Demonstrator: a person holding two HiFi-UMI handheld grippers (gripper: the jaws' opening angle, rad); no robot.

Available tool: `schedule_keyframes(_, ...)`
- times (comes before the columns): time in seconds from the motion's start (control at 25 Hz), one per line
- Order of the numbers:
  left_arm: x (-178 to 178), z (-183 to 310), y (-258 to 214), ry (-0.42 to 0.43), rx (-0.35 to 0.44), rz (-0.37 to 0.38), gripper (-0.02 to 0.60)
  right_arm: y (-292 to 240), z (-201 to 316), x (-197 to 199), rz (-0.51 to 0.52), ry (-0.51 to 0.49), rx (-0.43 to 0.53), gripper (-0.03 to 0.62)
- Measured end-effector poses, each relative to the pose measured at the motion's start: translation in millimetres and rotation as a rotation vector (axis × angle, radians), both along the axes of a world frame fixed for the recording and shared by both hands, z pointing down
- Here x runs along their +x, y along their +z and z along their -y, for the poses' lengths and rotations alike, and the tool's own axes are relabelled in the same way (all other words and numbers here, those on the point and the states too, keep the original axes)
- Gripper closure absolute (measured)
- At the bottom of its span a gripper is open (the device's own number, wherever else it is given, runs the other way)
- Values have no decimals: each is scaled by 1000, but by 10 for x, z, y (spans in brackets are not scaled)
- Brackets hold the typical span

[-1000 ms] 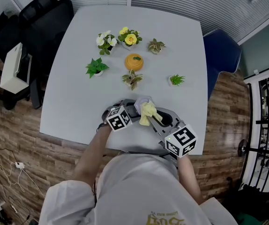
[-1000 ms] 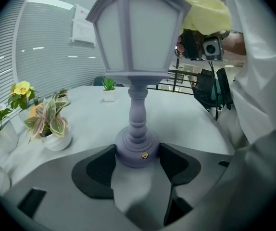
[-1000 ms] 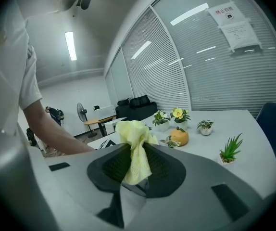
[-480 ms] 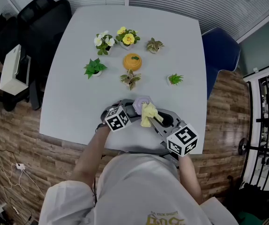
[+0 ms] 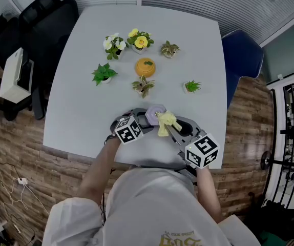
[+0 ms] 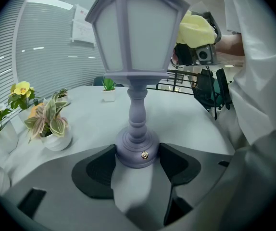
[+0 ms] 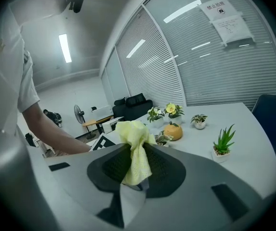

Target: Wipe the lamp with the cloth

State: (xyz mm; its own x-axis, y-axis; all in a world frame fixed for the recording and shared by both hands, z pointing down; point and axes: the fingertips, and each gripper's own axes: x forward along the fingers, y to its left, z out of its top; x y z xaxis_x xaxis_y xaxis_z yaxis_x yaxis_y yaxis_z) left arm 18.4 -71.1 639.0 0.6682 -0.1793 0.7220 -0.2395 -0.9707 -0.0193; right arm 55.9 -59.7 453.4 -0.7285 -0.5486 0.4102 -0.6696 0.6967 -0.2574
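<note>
Left gripper jaws clamp lamp base. Right gripper jaws pinch cloth, probably just off the shade. Mid-wipe; next, press cloth onto shade.

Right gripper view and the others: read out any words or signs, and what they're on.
Paper notice on the window blinds: print too small to read.
Yellow print on the person's shirt: cut off by the picture's edge, unreadable.
No other text shows.

Bright even light, fisheye edges, perhaps slightly soft
</note>
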Motion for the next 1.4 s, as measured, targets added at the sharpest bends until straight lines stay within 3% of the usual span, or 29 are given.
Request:
schedule_keyframes(0.76, 2, 8, -16, 1, 4, -4, 285, 92, 363, 196, 54, 89, -55, 508)
schedule_keyframes(1.4, 2, 19, -2, 0, 10, -4, 285, 206, 616, 178, 198, 111, -130, 508)
